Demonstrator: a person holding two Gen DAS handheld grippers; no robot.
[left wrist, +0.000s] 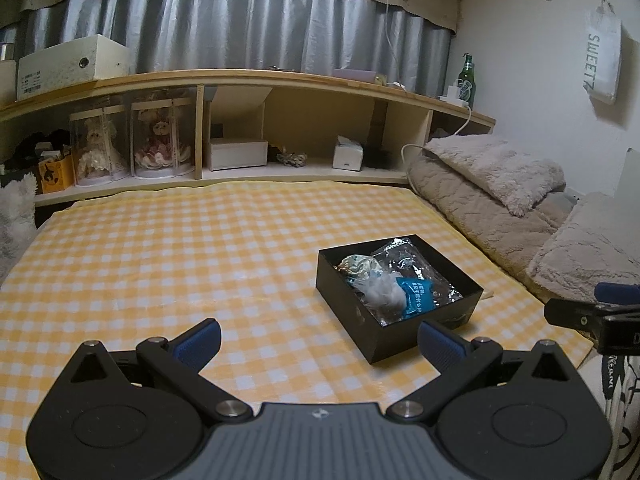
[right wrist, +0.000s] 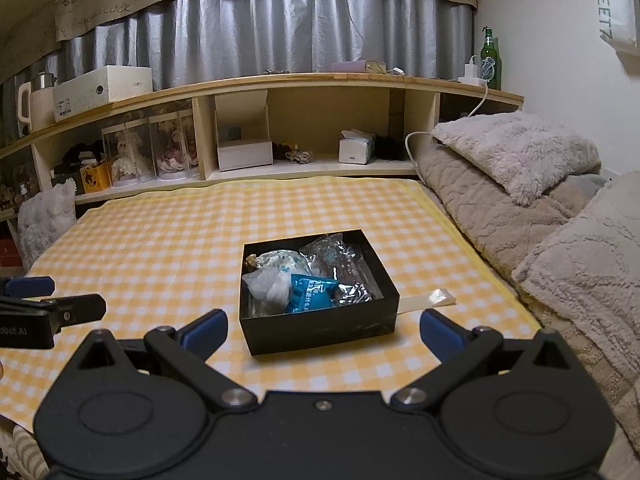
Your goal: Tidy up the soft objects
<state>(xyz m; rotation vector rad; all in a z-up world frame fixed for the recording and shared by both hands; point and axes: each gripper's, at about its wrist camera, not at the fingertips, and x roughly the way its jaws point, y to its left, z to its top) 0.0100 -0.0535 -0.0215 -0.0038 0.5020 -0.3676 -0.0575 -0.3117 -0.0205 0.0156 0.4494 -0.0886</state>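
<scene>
A black box [left wrist: 390,320] is seen resting on a yellow checked cloth [left wrist: 160,264] spread over the bed, at about two o'clock from the left gripper [left wrist: 320,340] and near twelve o'clock from the right gripper [right wrist: 324,330]. Inside the box, several soft things are packed together: a blue packet [right wrist: 310,292] toward the near side, a whitish soft bundle [right wrist: 268,284] at its nine o'clock, a pale patterned pouch [right wrist: 280,260] behind that, and crinkled clear wrappers [right wrist: 340,264] along the right half. A strip of clear tape or film [right wrist: 430,298] is seen lying on the cloth at the box's three o'clock, touching or just beside its wall. Both grippers are held with their blue-padded fingers spread wide apart, and nothing is gripped by either. The right gripper's tip is glimpsed at three o'clock in the left wrist view. Grey fluffy cushions [right wrist: 520,152] are piled at the cloth's right edge, and a wooden shelf [right wrist: 280,80] with a green bottle [right wrist: 490,58] is seen beyond.
</scene>
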